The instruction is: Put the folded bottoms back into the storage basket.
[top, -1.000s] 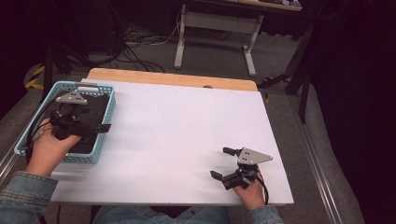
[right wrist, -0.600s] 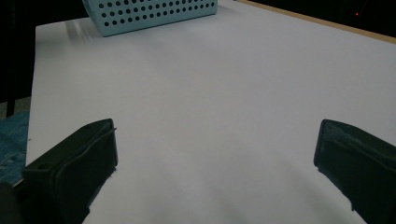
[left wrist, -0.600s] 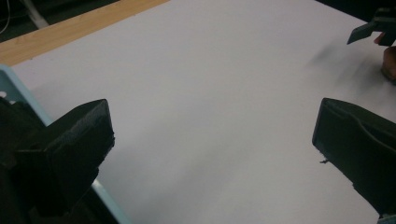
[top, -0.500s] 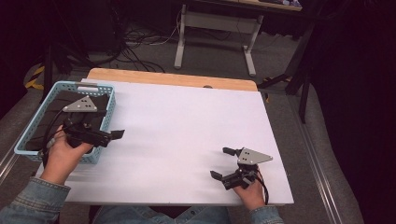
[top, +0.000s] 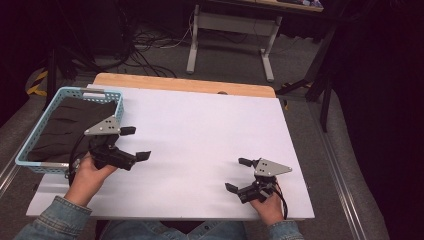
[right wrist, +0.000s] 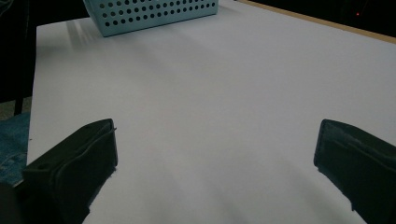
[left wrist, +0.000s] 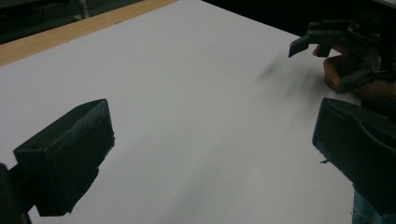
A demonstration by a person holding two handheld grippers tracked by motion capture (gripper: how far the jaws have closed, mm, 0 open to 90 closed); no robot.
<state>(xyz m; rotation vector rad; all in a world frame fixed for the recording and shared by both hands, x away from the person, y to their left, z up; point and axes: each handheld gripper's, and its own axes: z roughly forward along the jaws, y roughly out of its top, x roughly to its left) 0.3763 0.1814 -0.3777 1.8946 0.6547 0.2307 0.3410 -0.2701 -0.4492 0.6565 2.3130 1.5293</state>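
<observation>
At the far left of the counter [top: 200,125], in the high view, a light blue perforated basket [top: 47,112] sits by the edge, and a dark folded cloth [top: 65,125] lies inside it, reaching nearly from wall to wall. Just right of the basket, over its near right corner, the left hand-held gripper [top: 135,143] hangs above the white surface, held by the person's left hand [top: 90,172] in a denim sleeve [top: 52,220]; its jaws stand wide apart with nothing between them, and its own view shows bare white counter between the two black pads [left wrist: 65,158]. Across a broad bare stretch of the counter, well apart from the basket, the right hand-held gripper [top: 239,175] rests low near the front right edge in the person's right hand [top: 267,205], pointing leftward; its jaws are likewise spread and empty. From the right gripper view, the basket's perforated wall [right wrist: 154,14] shows far ahead, beyond plain white surface. From the left gripper view, the right hand-held gripper shows at the upper right.
</observation>
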